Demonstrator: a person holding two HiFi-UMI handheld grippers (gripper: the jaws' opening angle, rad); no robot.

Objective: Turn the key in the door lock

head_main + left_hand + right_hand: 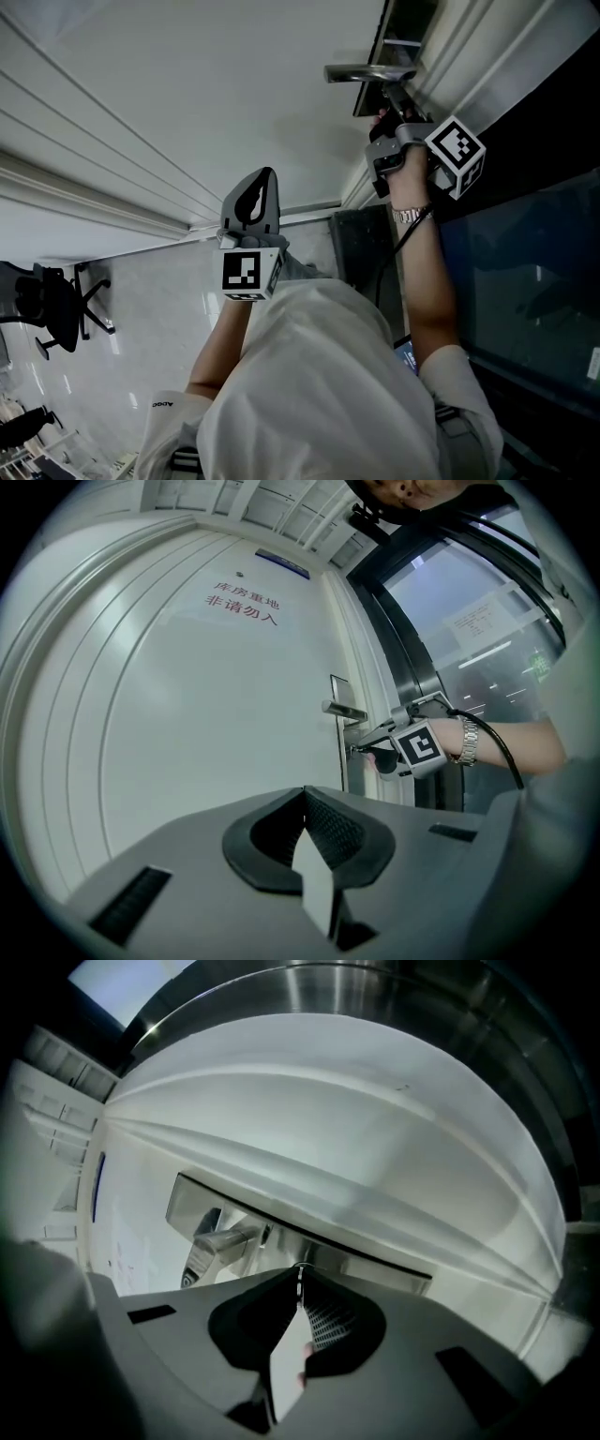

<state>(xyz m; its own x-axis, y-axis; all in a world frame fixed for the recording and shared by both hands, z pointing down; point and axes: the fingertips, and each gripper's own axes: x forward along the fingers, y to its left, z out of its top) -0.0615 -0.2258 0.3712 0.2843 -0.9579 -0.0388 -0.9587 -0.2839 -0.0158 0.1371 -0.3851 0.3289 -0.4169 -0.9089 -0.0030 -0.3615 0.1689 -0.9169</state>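
Just below the silver door handle (225, 1239), thin sliver of metal key (299, 1270) pinched in closed right tool (299, 1281); well apart from that handle, left tool (304, 793) shut, empty.

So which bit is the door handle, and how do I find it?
Find the big white door with red writing. Near its right edge is a flat silver plate. The handle is the only bar sticking out sideways from it, just above the right tool pinching the thin key.
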